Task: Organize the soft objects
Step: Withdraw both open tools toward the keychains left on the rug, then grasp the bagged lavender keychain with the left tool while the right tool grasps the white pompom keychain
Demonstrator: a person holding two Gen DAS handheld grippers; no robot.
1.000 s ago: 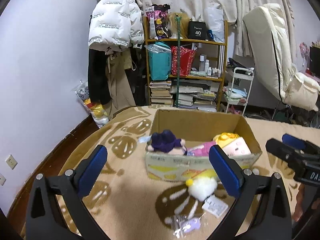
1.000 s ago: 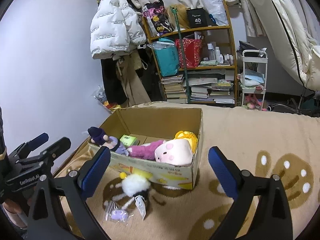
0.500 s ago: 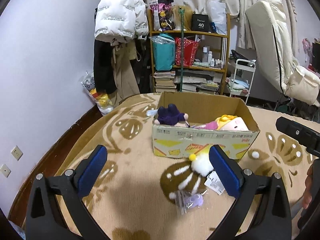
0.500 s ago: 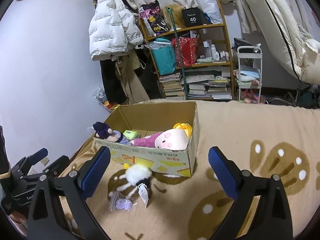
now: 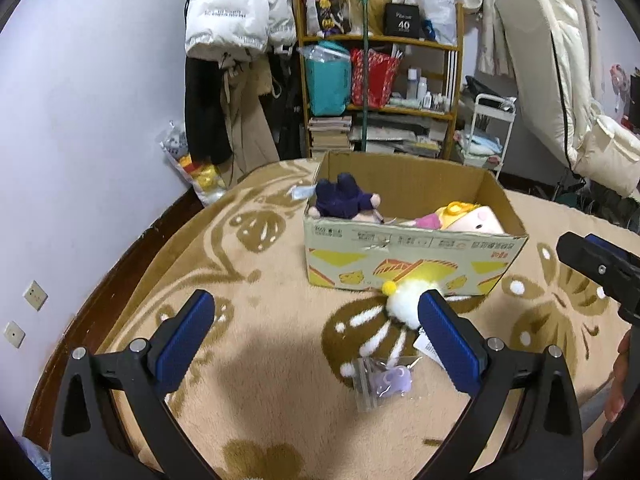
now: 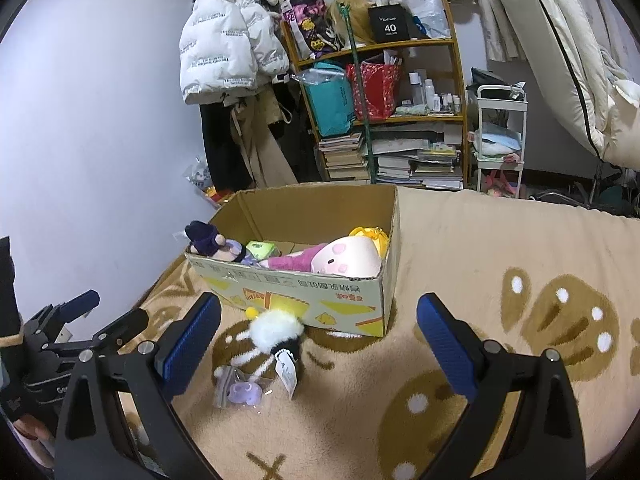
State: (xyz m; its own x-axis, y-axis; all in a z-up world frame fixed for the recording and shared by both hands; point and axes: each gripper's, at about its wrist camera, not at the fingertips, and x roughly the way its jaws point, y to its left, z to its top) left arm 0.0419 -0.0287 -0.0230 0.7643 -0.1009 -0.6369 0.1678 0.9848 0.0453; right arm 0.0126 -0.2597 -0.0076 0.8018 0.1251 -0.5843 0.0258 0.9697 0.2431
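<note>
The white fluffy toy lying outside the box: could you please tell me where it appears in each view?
Left wrist: the white fluffy toy lies lower centre-right, beside the gripper's right finger.
Right wrist: it lies lower centre-left, beside the left finger.
Shared landmark: the cardboard box directly behind it.

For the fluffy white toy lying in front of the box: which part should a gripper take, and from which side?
Probably grip the white fluffy toy across its round white body, coming from above. It lies on the blanket against the cardboard box, so the far side is blocked, and its hang tag is too flimsy to hold.
</note>
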